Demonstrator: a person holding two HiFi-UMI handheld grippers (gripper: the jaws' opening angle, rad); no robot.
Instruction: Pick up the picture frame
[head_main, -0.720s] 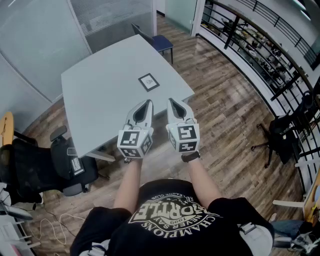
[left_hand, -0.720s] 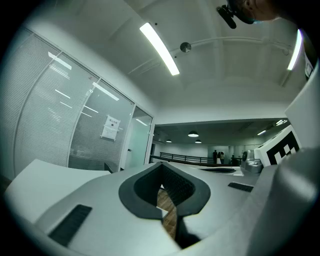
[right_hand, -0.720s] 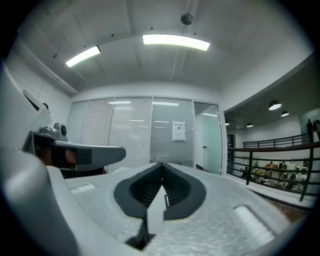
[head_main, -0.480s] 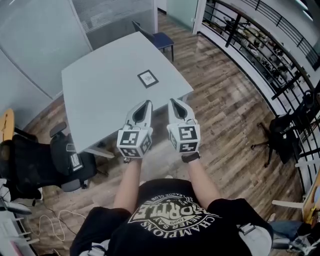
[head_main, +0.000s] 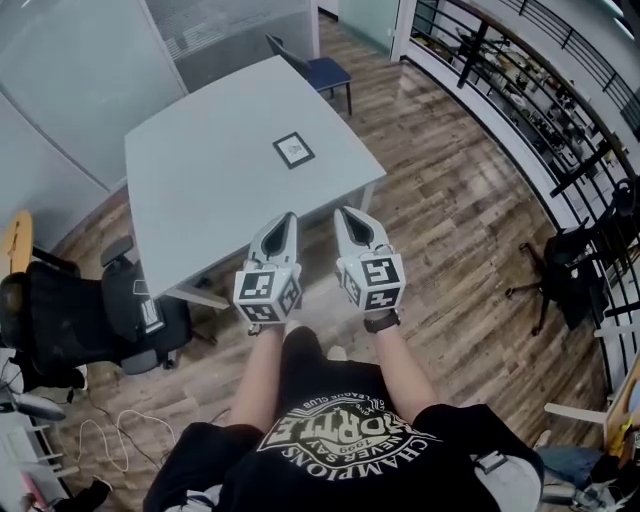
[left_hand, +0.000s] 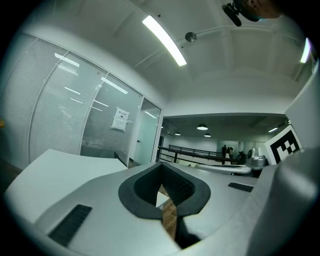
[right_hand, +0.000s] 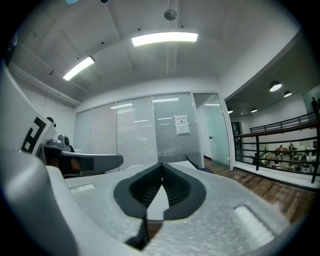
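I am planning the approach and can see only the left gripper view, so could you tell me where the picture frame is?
Observer: The picture frame lies flat on the grey table, toward its right-hand side as the head view shows it.
Operator: Thank you. Is either gripper close to it?
Observer: No. The left gripper and the right gripper are held side by side in front of the person, near the table's closer edge, and both are well apart from the frame.
Operator: And could you tell me how the right gripper's jaws stand?
Observer: The right gripper view shows them together with nothing between them.
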